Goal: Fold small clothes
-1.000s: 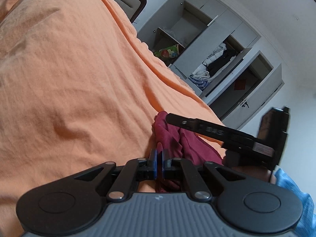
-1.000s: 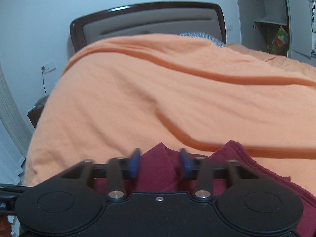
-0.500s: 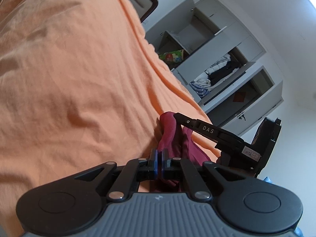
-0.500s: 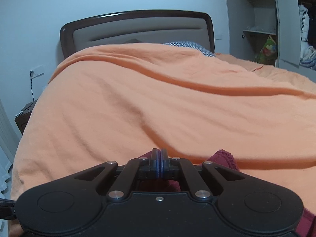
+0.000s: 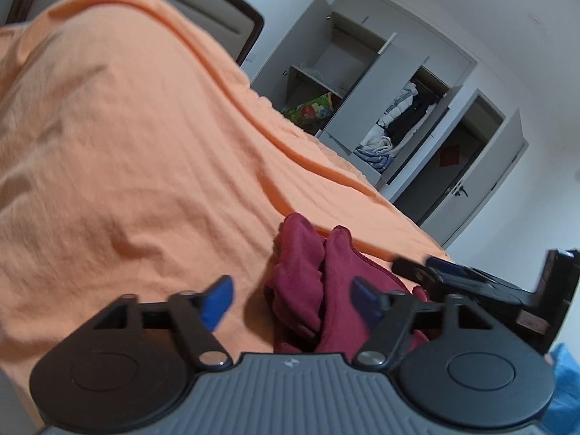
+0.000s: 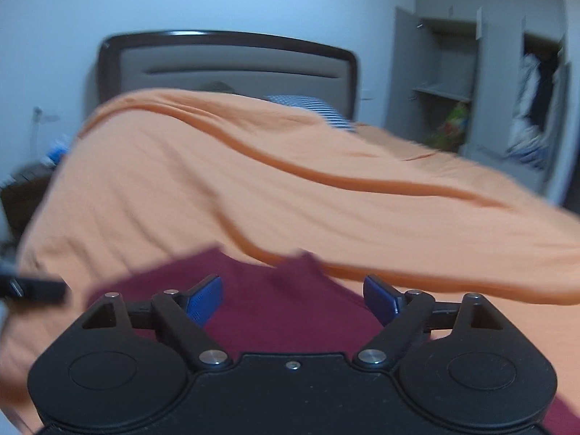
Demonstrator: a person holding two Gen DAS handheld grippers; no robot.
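On orange bedspread [image 5: 145, 166], rumpled maroon garment [image 5: 308, 290], fingers [image 5: 217, 302] spread

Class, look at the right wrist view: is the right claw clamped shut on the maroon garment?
No, the right claw stands wide open, its blue fingers apart above the maroon garment.

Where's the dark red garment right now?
The dark red garment lies on the orange bedspread near the foot of the bed, bunched between the open left gripper fingers in the left wrist view, with the open right gripper over it.
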